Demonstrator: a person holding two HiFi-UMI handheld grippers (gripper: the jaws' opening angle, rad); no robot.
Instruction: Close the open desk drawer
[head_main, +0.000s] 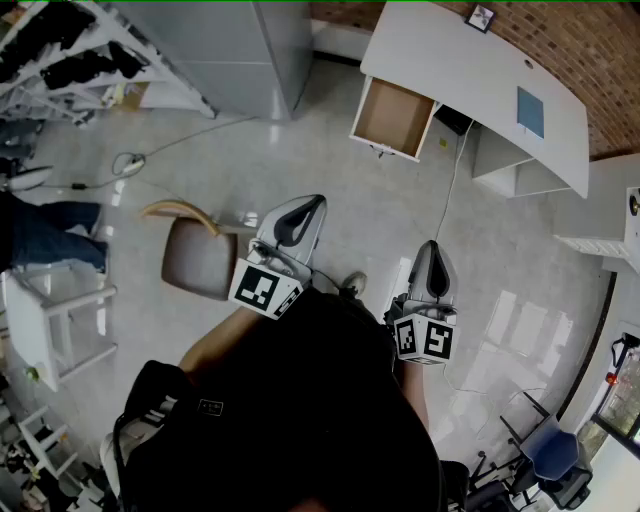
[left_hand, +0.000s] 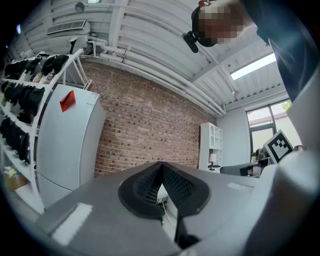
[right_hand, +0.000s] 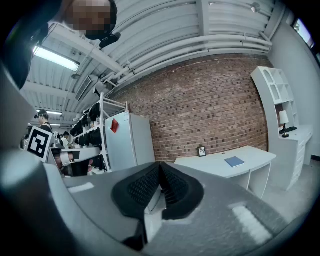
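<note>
The white desk (head_main: 470, 75) stands against the brick wall at the top of the head view, and its drawer (head_main: 394, 119) hangs open with a bare wooden inside. My left gripper (head_main: 300, 215) is held level well short of the desk, jaws shut and empty. My right gripper (head_main: 433, 262) is beside it, also shut with nothing between the pads. In the right gripper view the desk (right_hand: 225, 165) shows beyond the shut jaws (right_hand: 160, 172). The left gripper view has its shut jaws (left_hand: 161, 172) facing the brick wall.
A brown chair (head_main: 198, 255) stands just left of my left gripper. A blue notebook (head_main: 530, 111) lies on the desk and a cable (head_main: 455, 180) runs down from it to the floor. A grey cabinet (head_main: 235, 50) and a rack (head_main: 60, 45) are at the upper left.
</note>
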